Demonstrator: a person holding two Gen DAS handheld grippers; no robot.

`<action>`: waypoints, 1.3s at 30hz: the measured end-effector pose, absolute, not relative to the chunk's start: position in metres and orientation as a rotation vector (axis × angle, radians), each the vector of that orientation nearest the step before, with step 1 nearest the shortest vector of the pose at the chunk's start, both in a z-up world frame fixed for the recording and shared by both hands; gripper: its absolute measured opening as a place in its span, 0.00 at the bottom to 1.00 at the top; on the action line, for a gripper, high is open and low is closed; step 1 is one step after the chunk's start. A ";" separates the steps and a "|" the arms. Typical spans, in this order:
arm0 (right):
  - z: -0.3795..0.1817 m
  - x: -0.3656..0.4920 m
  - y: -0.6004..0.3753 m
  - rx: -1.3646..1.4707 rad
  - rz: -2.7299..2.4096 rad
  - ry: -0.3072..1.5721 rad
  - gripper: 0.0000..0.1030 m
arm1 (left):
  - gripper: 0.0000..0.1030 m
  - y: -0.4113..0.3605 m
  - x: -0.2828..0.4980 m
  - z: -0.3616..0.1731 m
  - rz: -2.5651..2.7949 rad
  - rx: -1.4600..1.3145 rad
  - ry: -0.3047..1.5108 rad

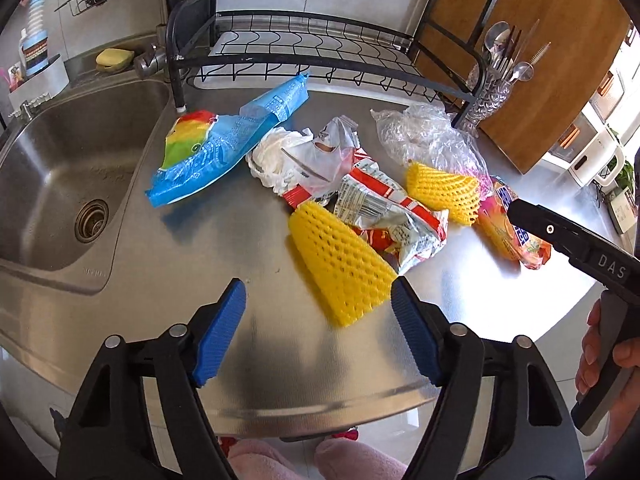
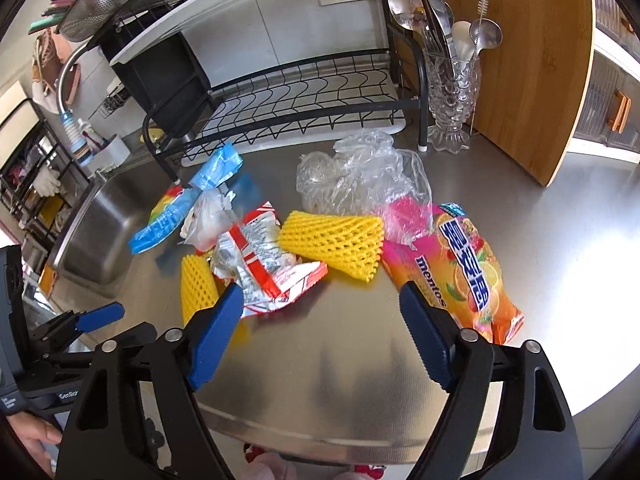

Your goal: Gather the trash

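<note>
Trash lies scattered on the steel counter (image 1: 224,264): a blue wrapper (image 1: 224,140) near the sink, a white plastic bag (image 1: 304,156), a red-and-white wrapper (image 1: 384,208), two yellow foam nets (image 1: 340,264) (image 1: 444,192), a clear bag (image 1: 428,136) and an orange candy bag (image 2: 468,268). My left gripper (image 1: 318,300) hangs open above the counter's front edge, its right pad beside the near foam net, nothing between the pads. My right gripper (image 2: 322,304) is open too, above bare counter between the red-and-white wrapper (image 2: 268,260) and the orange bag; it holds nothing.
A steel sink (image 1: 72,168) is at the left. A black dish rack (image 1: 320,56) stands behind the trash, with a glass utensil holder (image 2: 450,92) and a wooden board (image 2: 532,60) at its right. The counter's front edge (image 2: 320,436) is close below both grippers.
</note>
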State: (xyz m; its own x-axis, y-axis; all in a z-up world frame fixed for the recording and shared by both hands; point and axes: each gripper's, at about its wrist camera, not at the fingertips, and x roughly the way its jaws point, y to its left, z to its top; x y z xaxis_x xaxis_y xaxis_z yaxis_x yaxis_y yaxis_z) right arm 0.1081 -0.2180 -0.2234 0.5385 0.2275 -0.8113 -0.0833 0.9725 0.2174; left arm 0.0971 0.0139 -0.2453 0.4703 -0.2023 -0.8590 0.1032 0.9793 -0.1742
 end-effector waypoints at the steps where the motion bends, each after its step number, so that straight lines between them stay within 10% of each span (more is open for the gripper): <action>1: -0.226 0.115 -0.219 0.164 0.182 0.993 0.67 | 0.66 0.012 0.102 -0.247 -0.184 -0.102 1.072; 13: -0.260 0.162 -0.219 0.151 0.175 1.031 0.67 | 0.63 0.004 0.134 -0.277 -0.141 -0.102 1.137; 21: -0.279 0.174 -0.205 0.125 0.218 1.066 0.65 | 0.40 0.004 0.135 -0.286 -0.146 -0.085 1.152; 30: -0.290 0.169 -0.204 0.101 0.219 1.102 0.14 | 0.16 0.004 0.132 -0.289 -0.168 -0.072 1.151; 39: -0.267 0.150 -0.208 0.101 0.215 1.058 0.10 | 0.09 0.003 0.115 -0.271 -0.182 -0.048 1.105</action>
State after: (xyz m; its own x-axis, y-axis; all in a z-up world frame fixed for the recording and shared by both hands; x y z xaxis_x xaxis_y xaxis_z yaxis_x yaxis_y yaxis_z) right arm 0.1501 -0.2080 -0.2666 0.4725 0.2235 -0.8525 -0.1267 0.9745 0.1853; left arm 0.1153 0.0032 -0.2714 0.4363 -0.1701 -0.8836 0.1219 0.9841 -0.1292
